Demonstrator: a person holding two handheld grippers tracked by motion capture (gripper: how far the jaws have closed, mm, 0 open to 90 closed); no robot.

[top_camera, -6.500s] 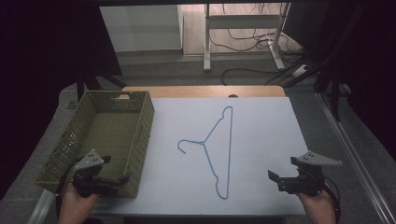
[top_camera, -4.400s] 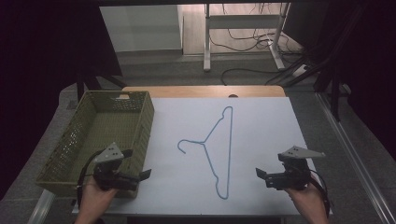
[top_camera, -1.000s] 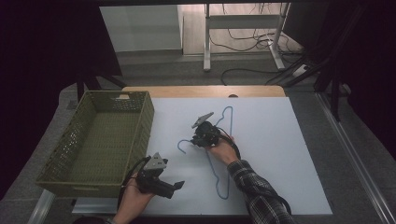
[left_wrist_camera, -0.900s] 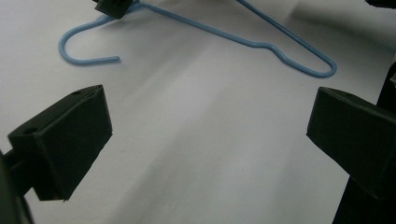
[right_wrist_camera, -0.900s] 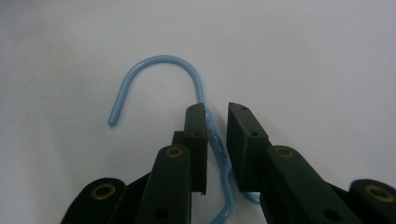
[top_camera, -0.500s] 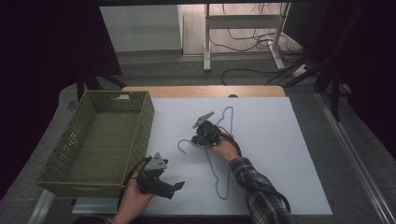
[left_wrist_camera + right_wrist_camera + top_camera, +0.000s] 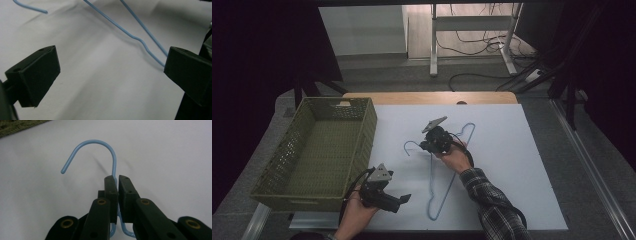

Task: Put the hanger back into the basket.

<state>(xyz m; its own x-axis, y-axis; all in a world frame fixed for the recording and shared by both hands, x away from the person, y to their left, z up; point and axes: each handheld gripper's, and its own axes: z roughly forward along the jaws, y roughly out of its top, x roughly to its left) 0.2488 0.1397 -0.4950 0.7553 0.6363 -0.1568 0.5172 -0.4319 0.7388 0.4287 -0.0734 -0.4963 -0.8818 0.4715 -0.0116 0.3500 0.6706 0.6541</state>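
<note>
My right gripper (image 7: 116, 182) clamped the thin blue wire hanger (image 7: 451, 180) at its neck; lifting, probably toward the olive woven basket (image 7: 324, 150), remained; my left gripper (image 7: 110, 72) stood open.

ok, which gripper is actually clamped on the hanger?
The right gripper: its jaws pinch the blue hanger just below the hook. The left gripper is open, holding nothing.

Thin blue wire hanger (image 7: 447, 187) on white sheet

Green woven basket (image 7: 319, 150) at the white table's (image 7: 522, 165) left edge.
</note>
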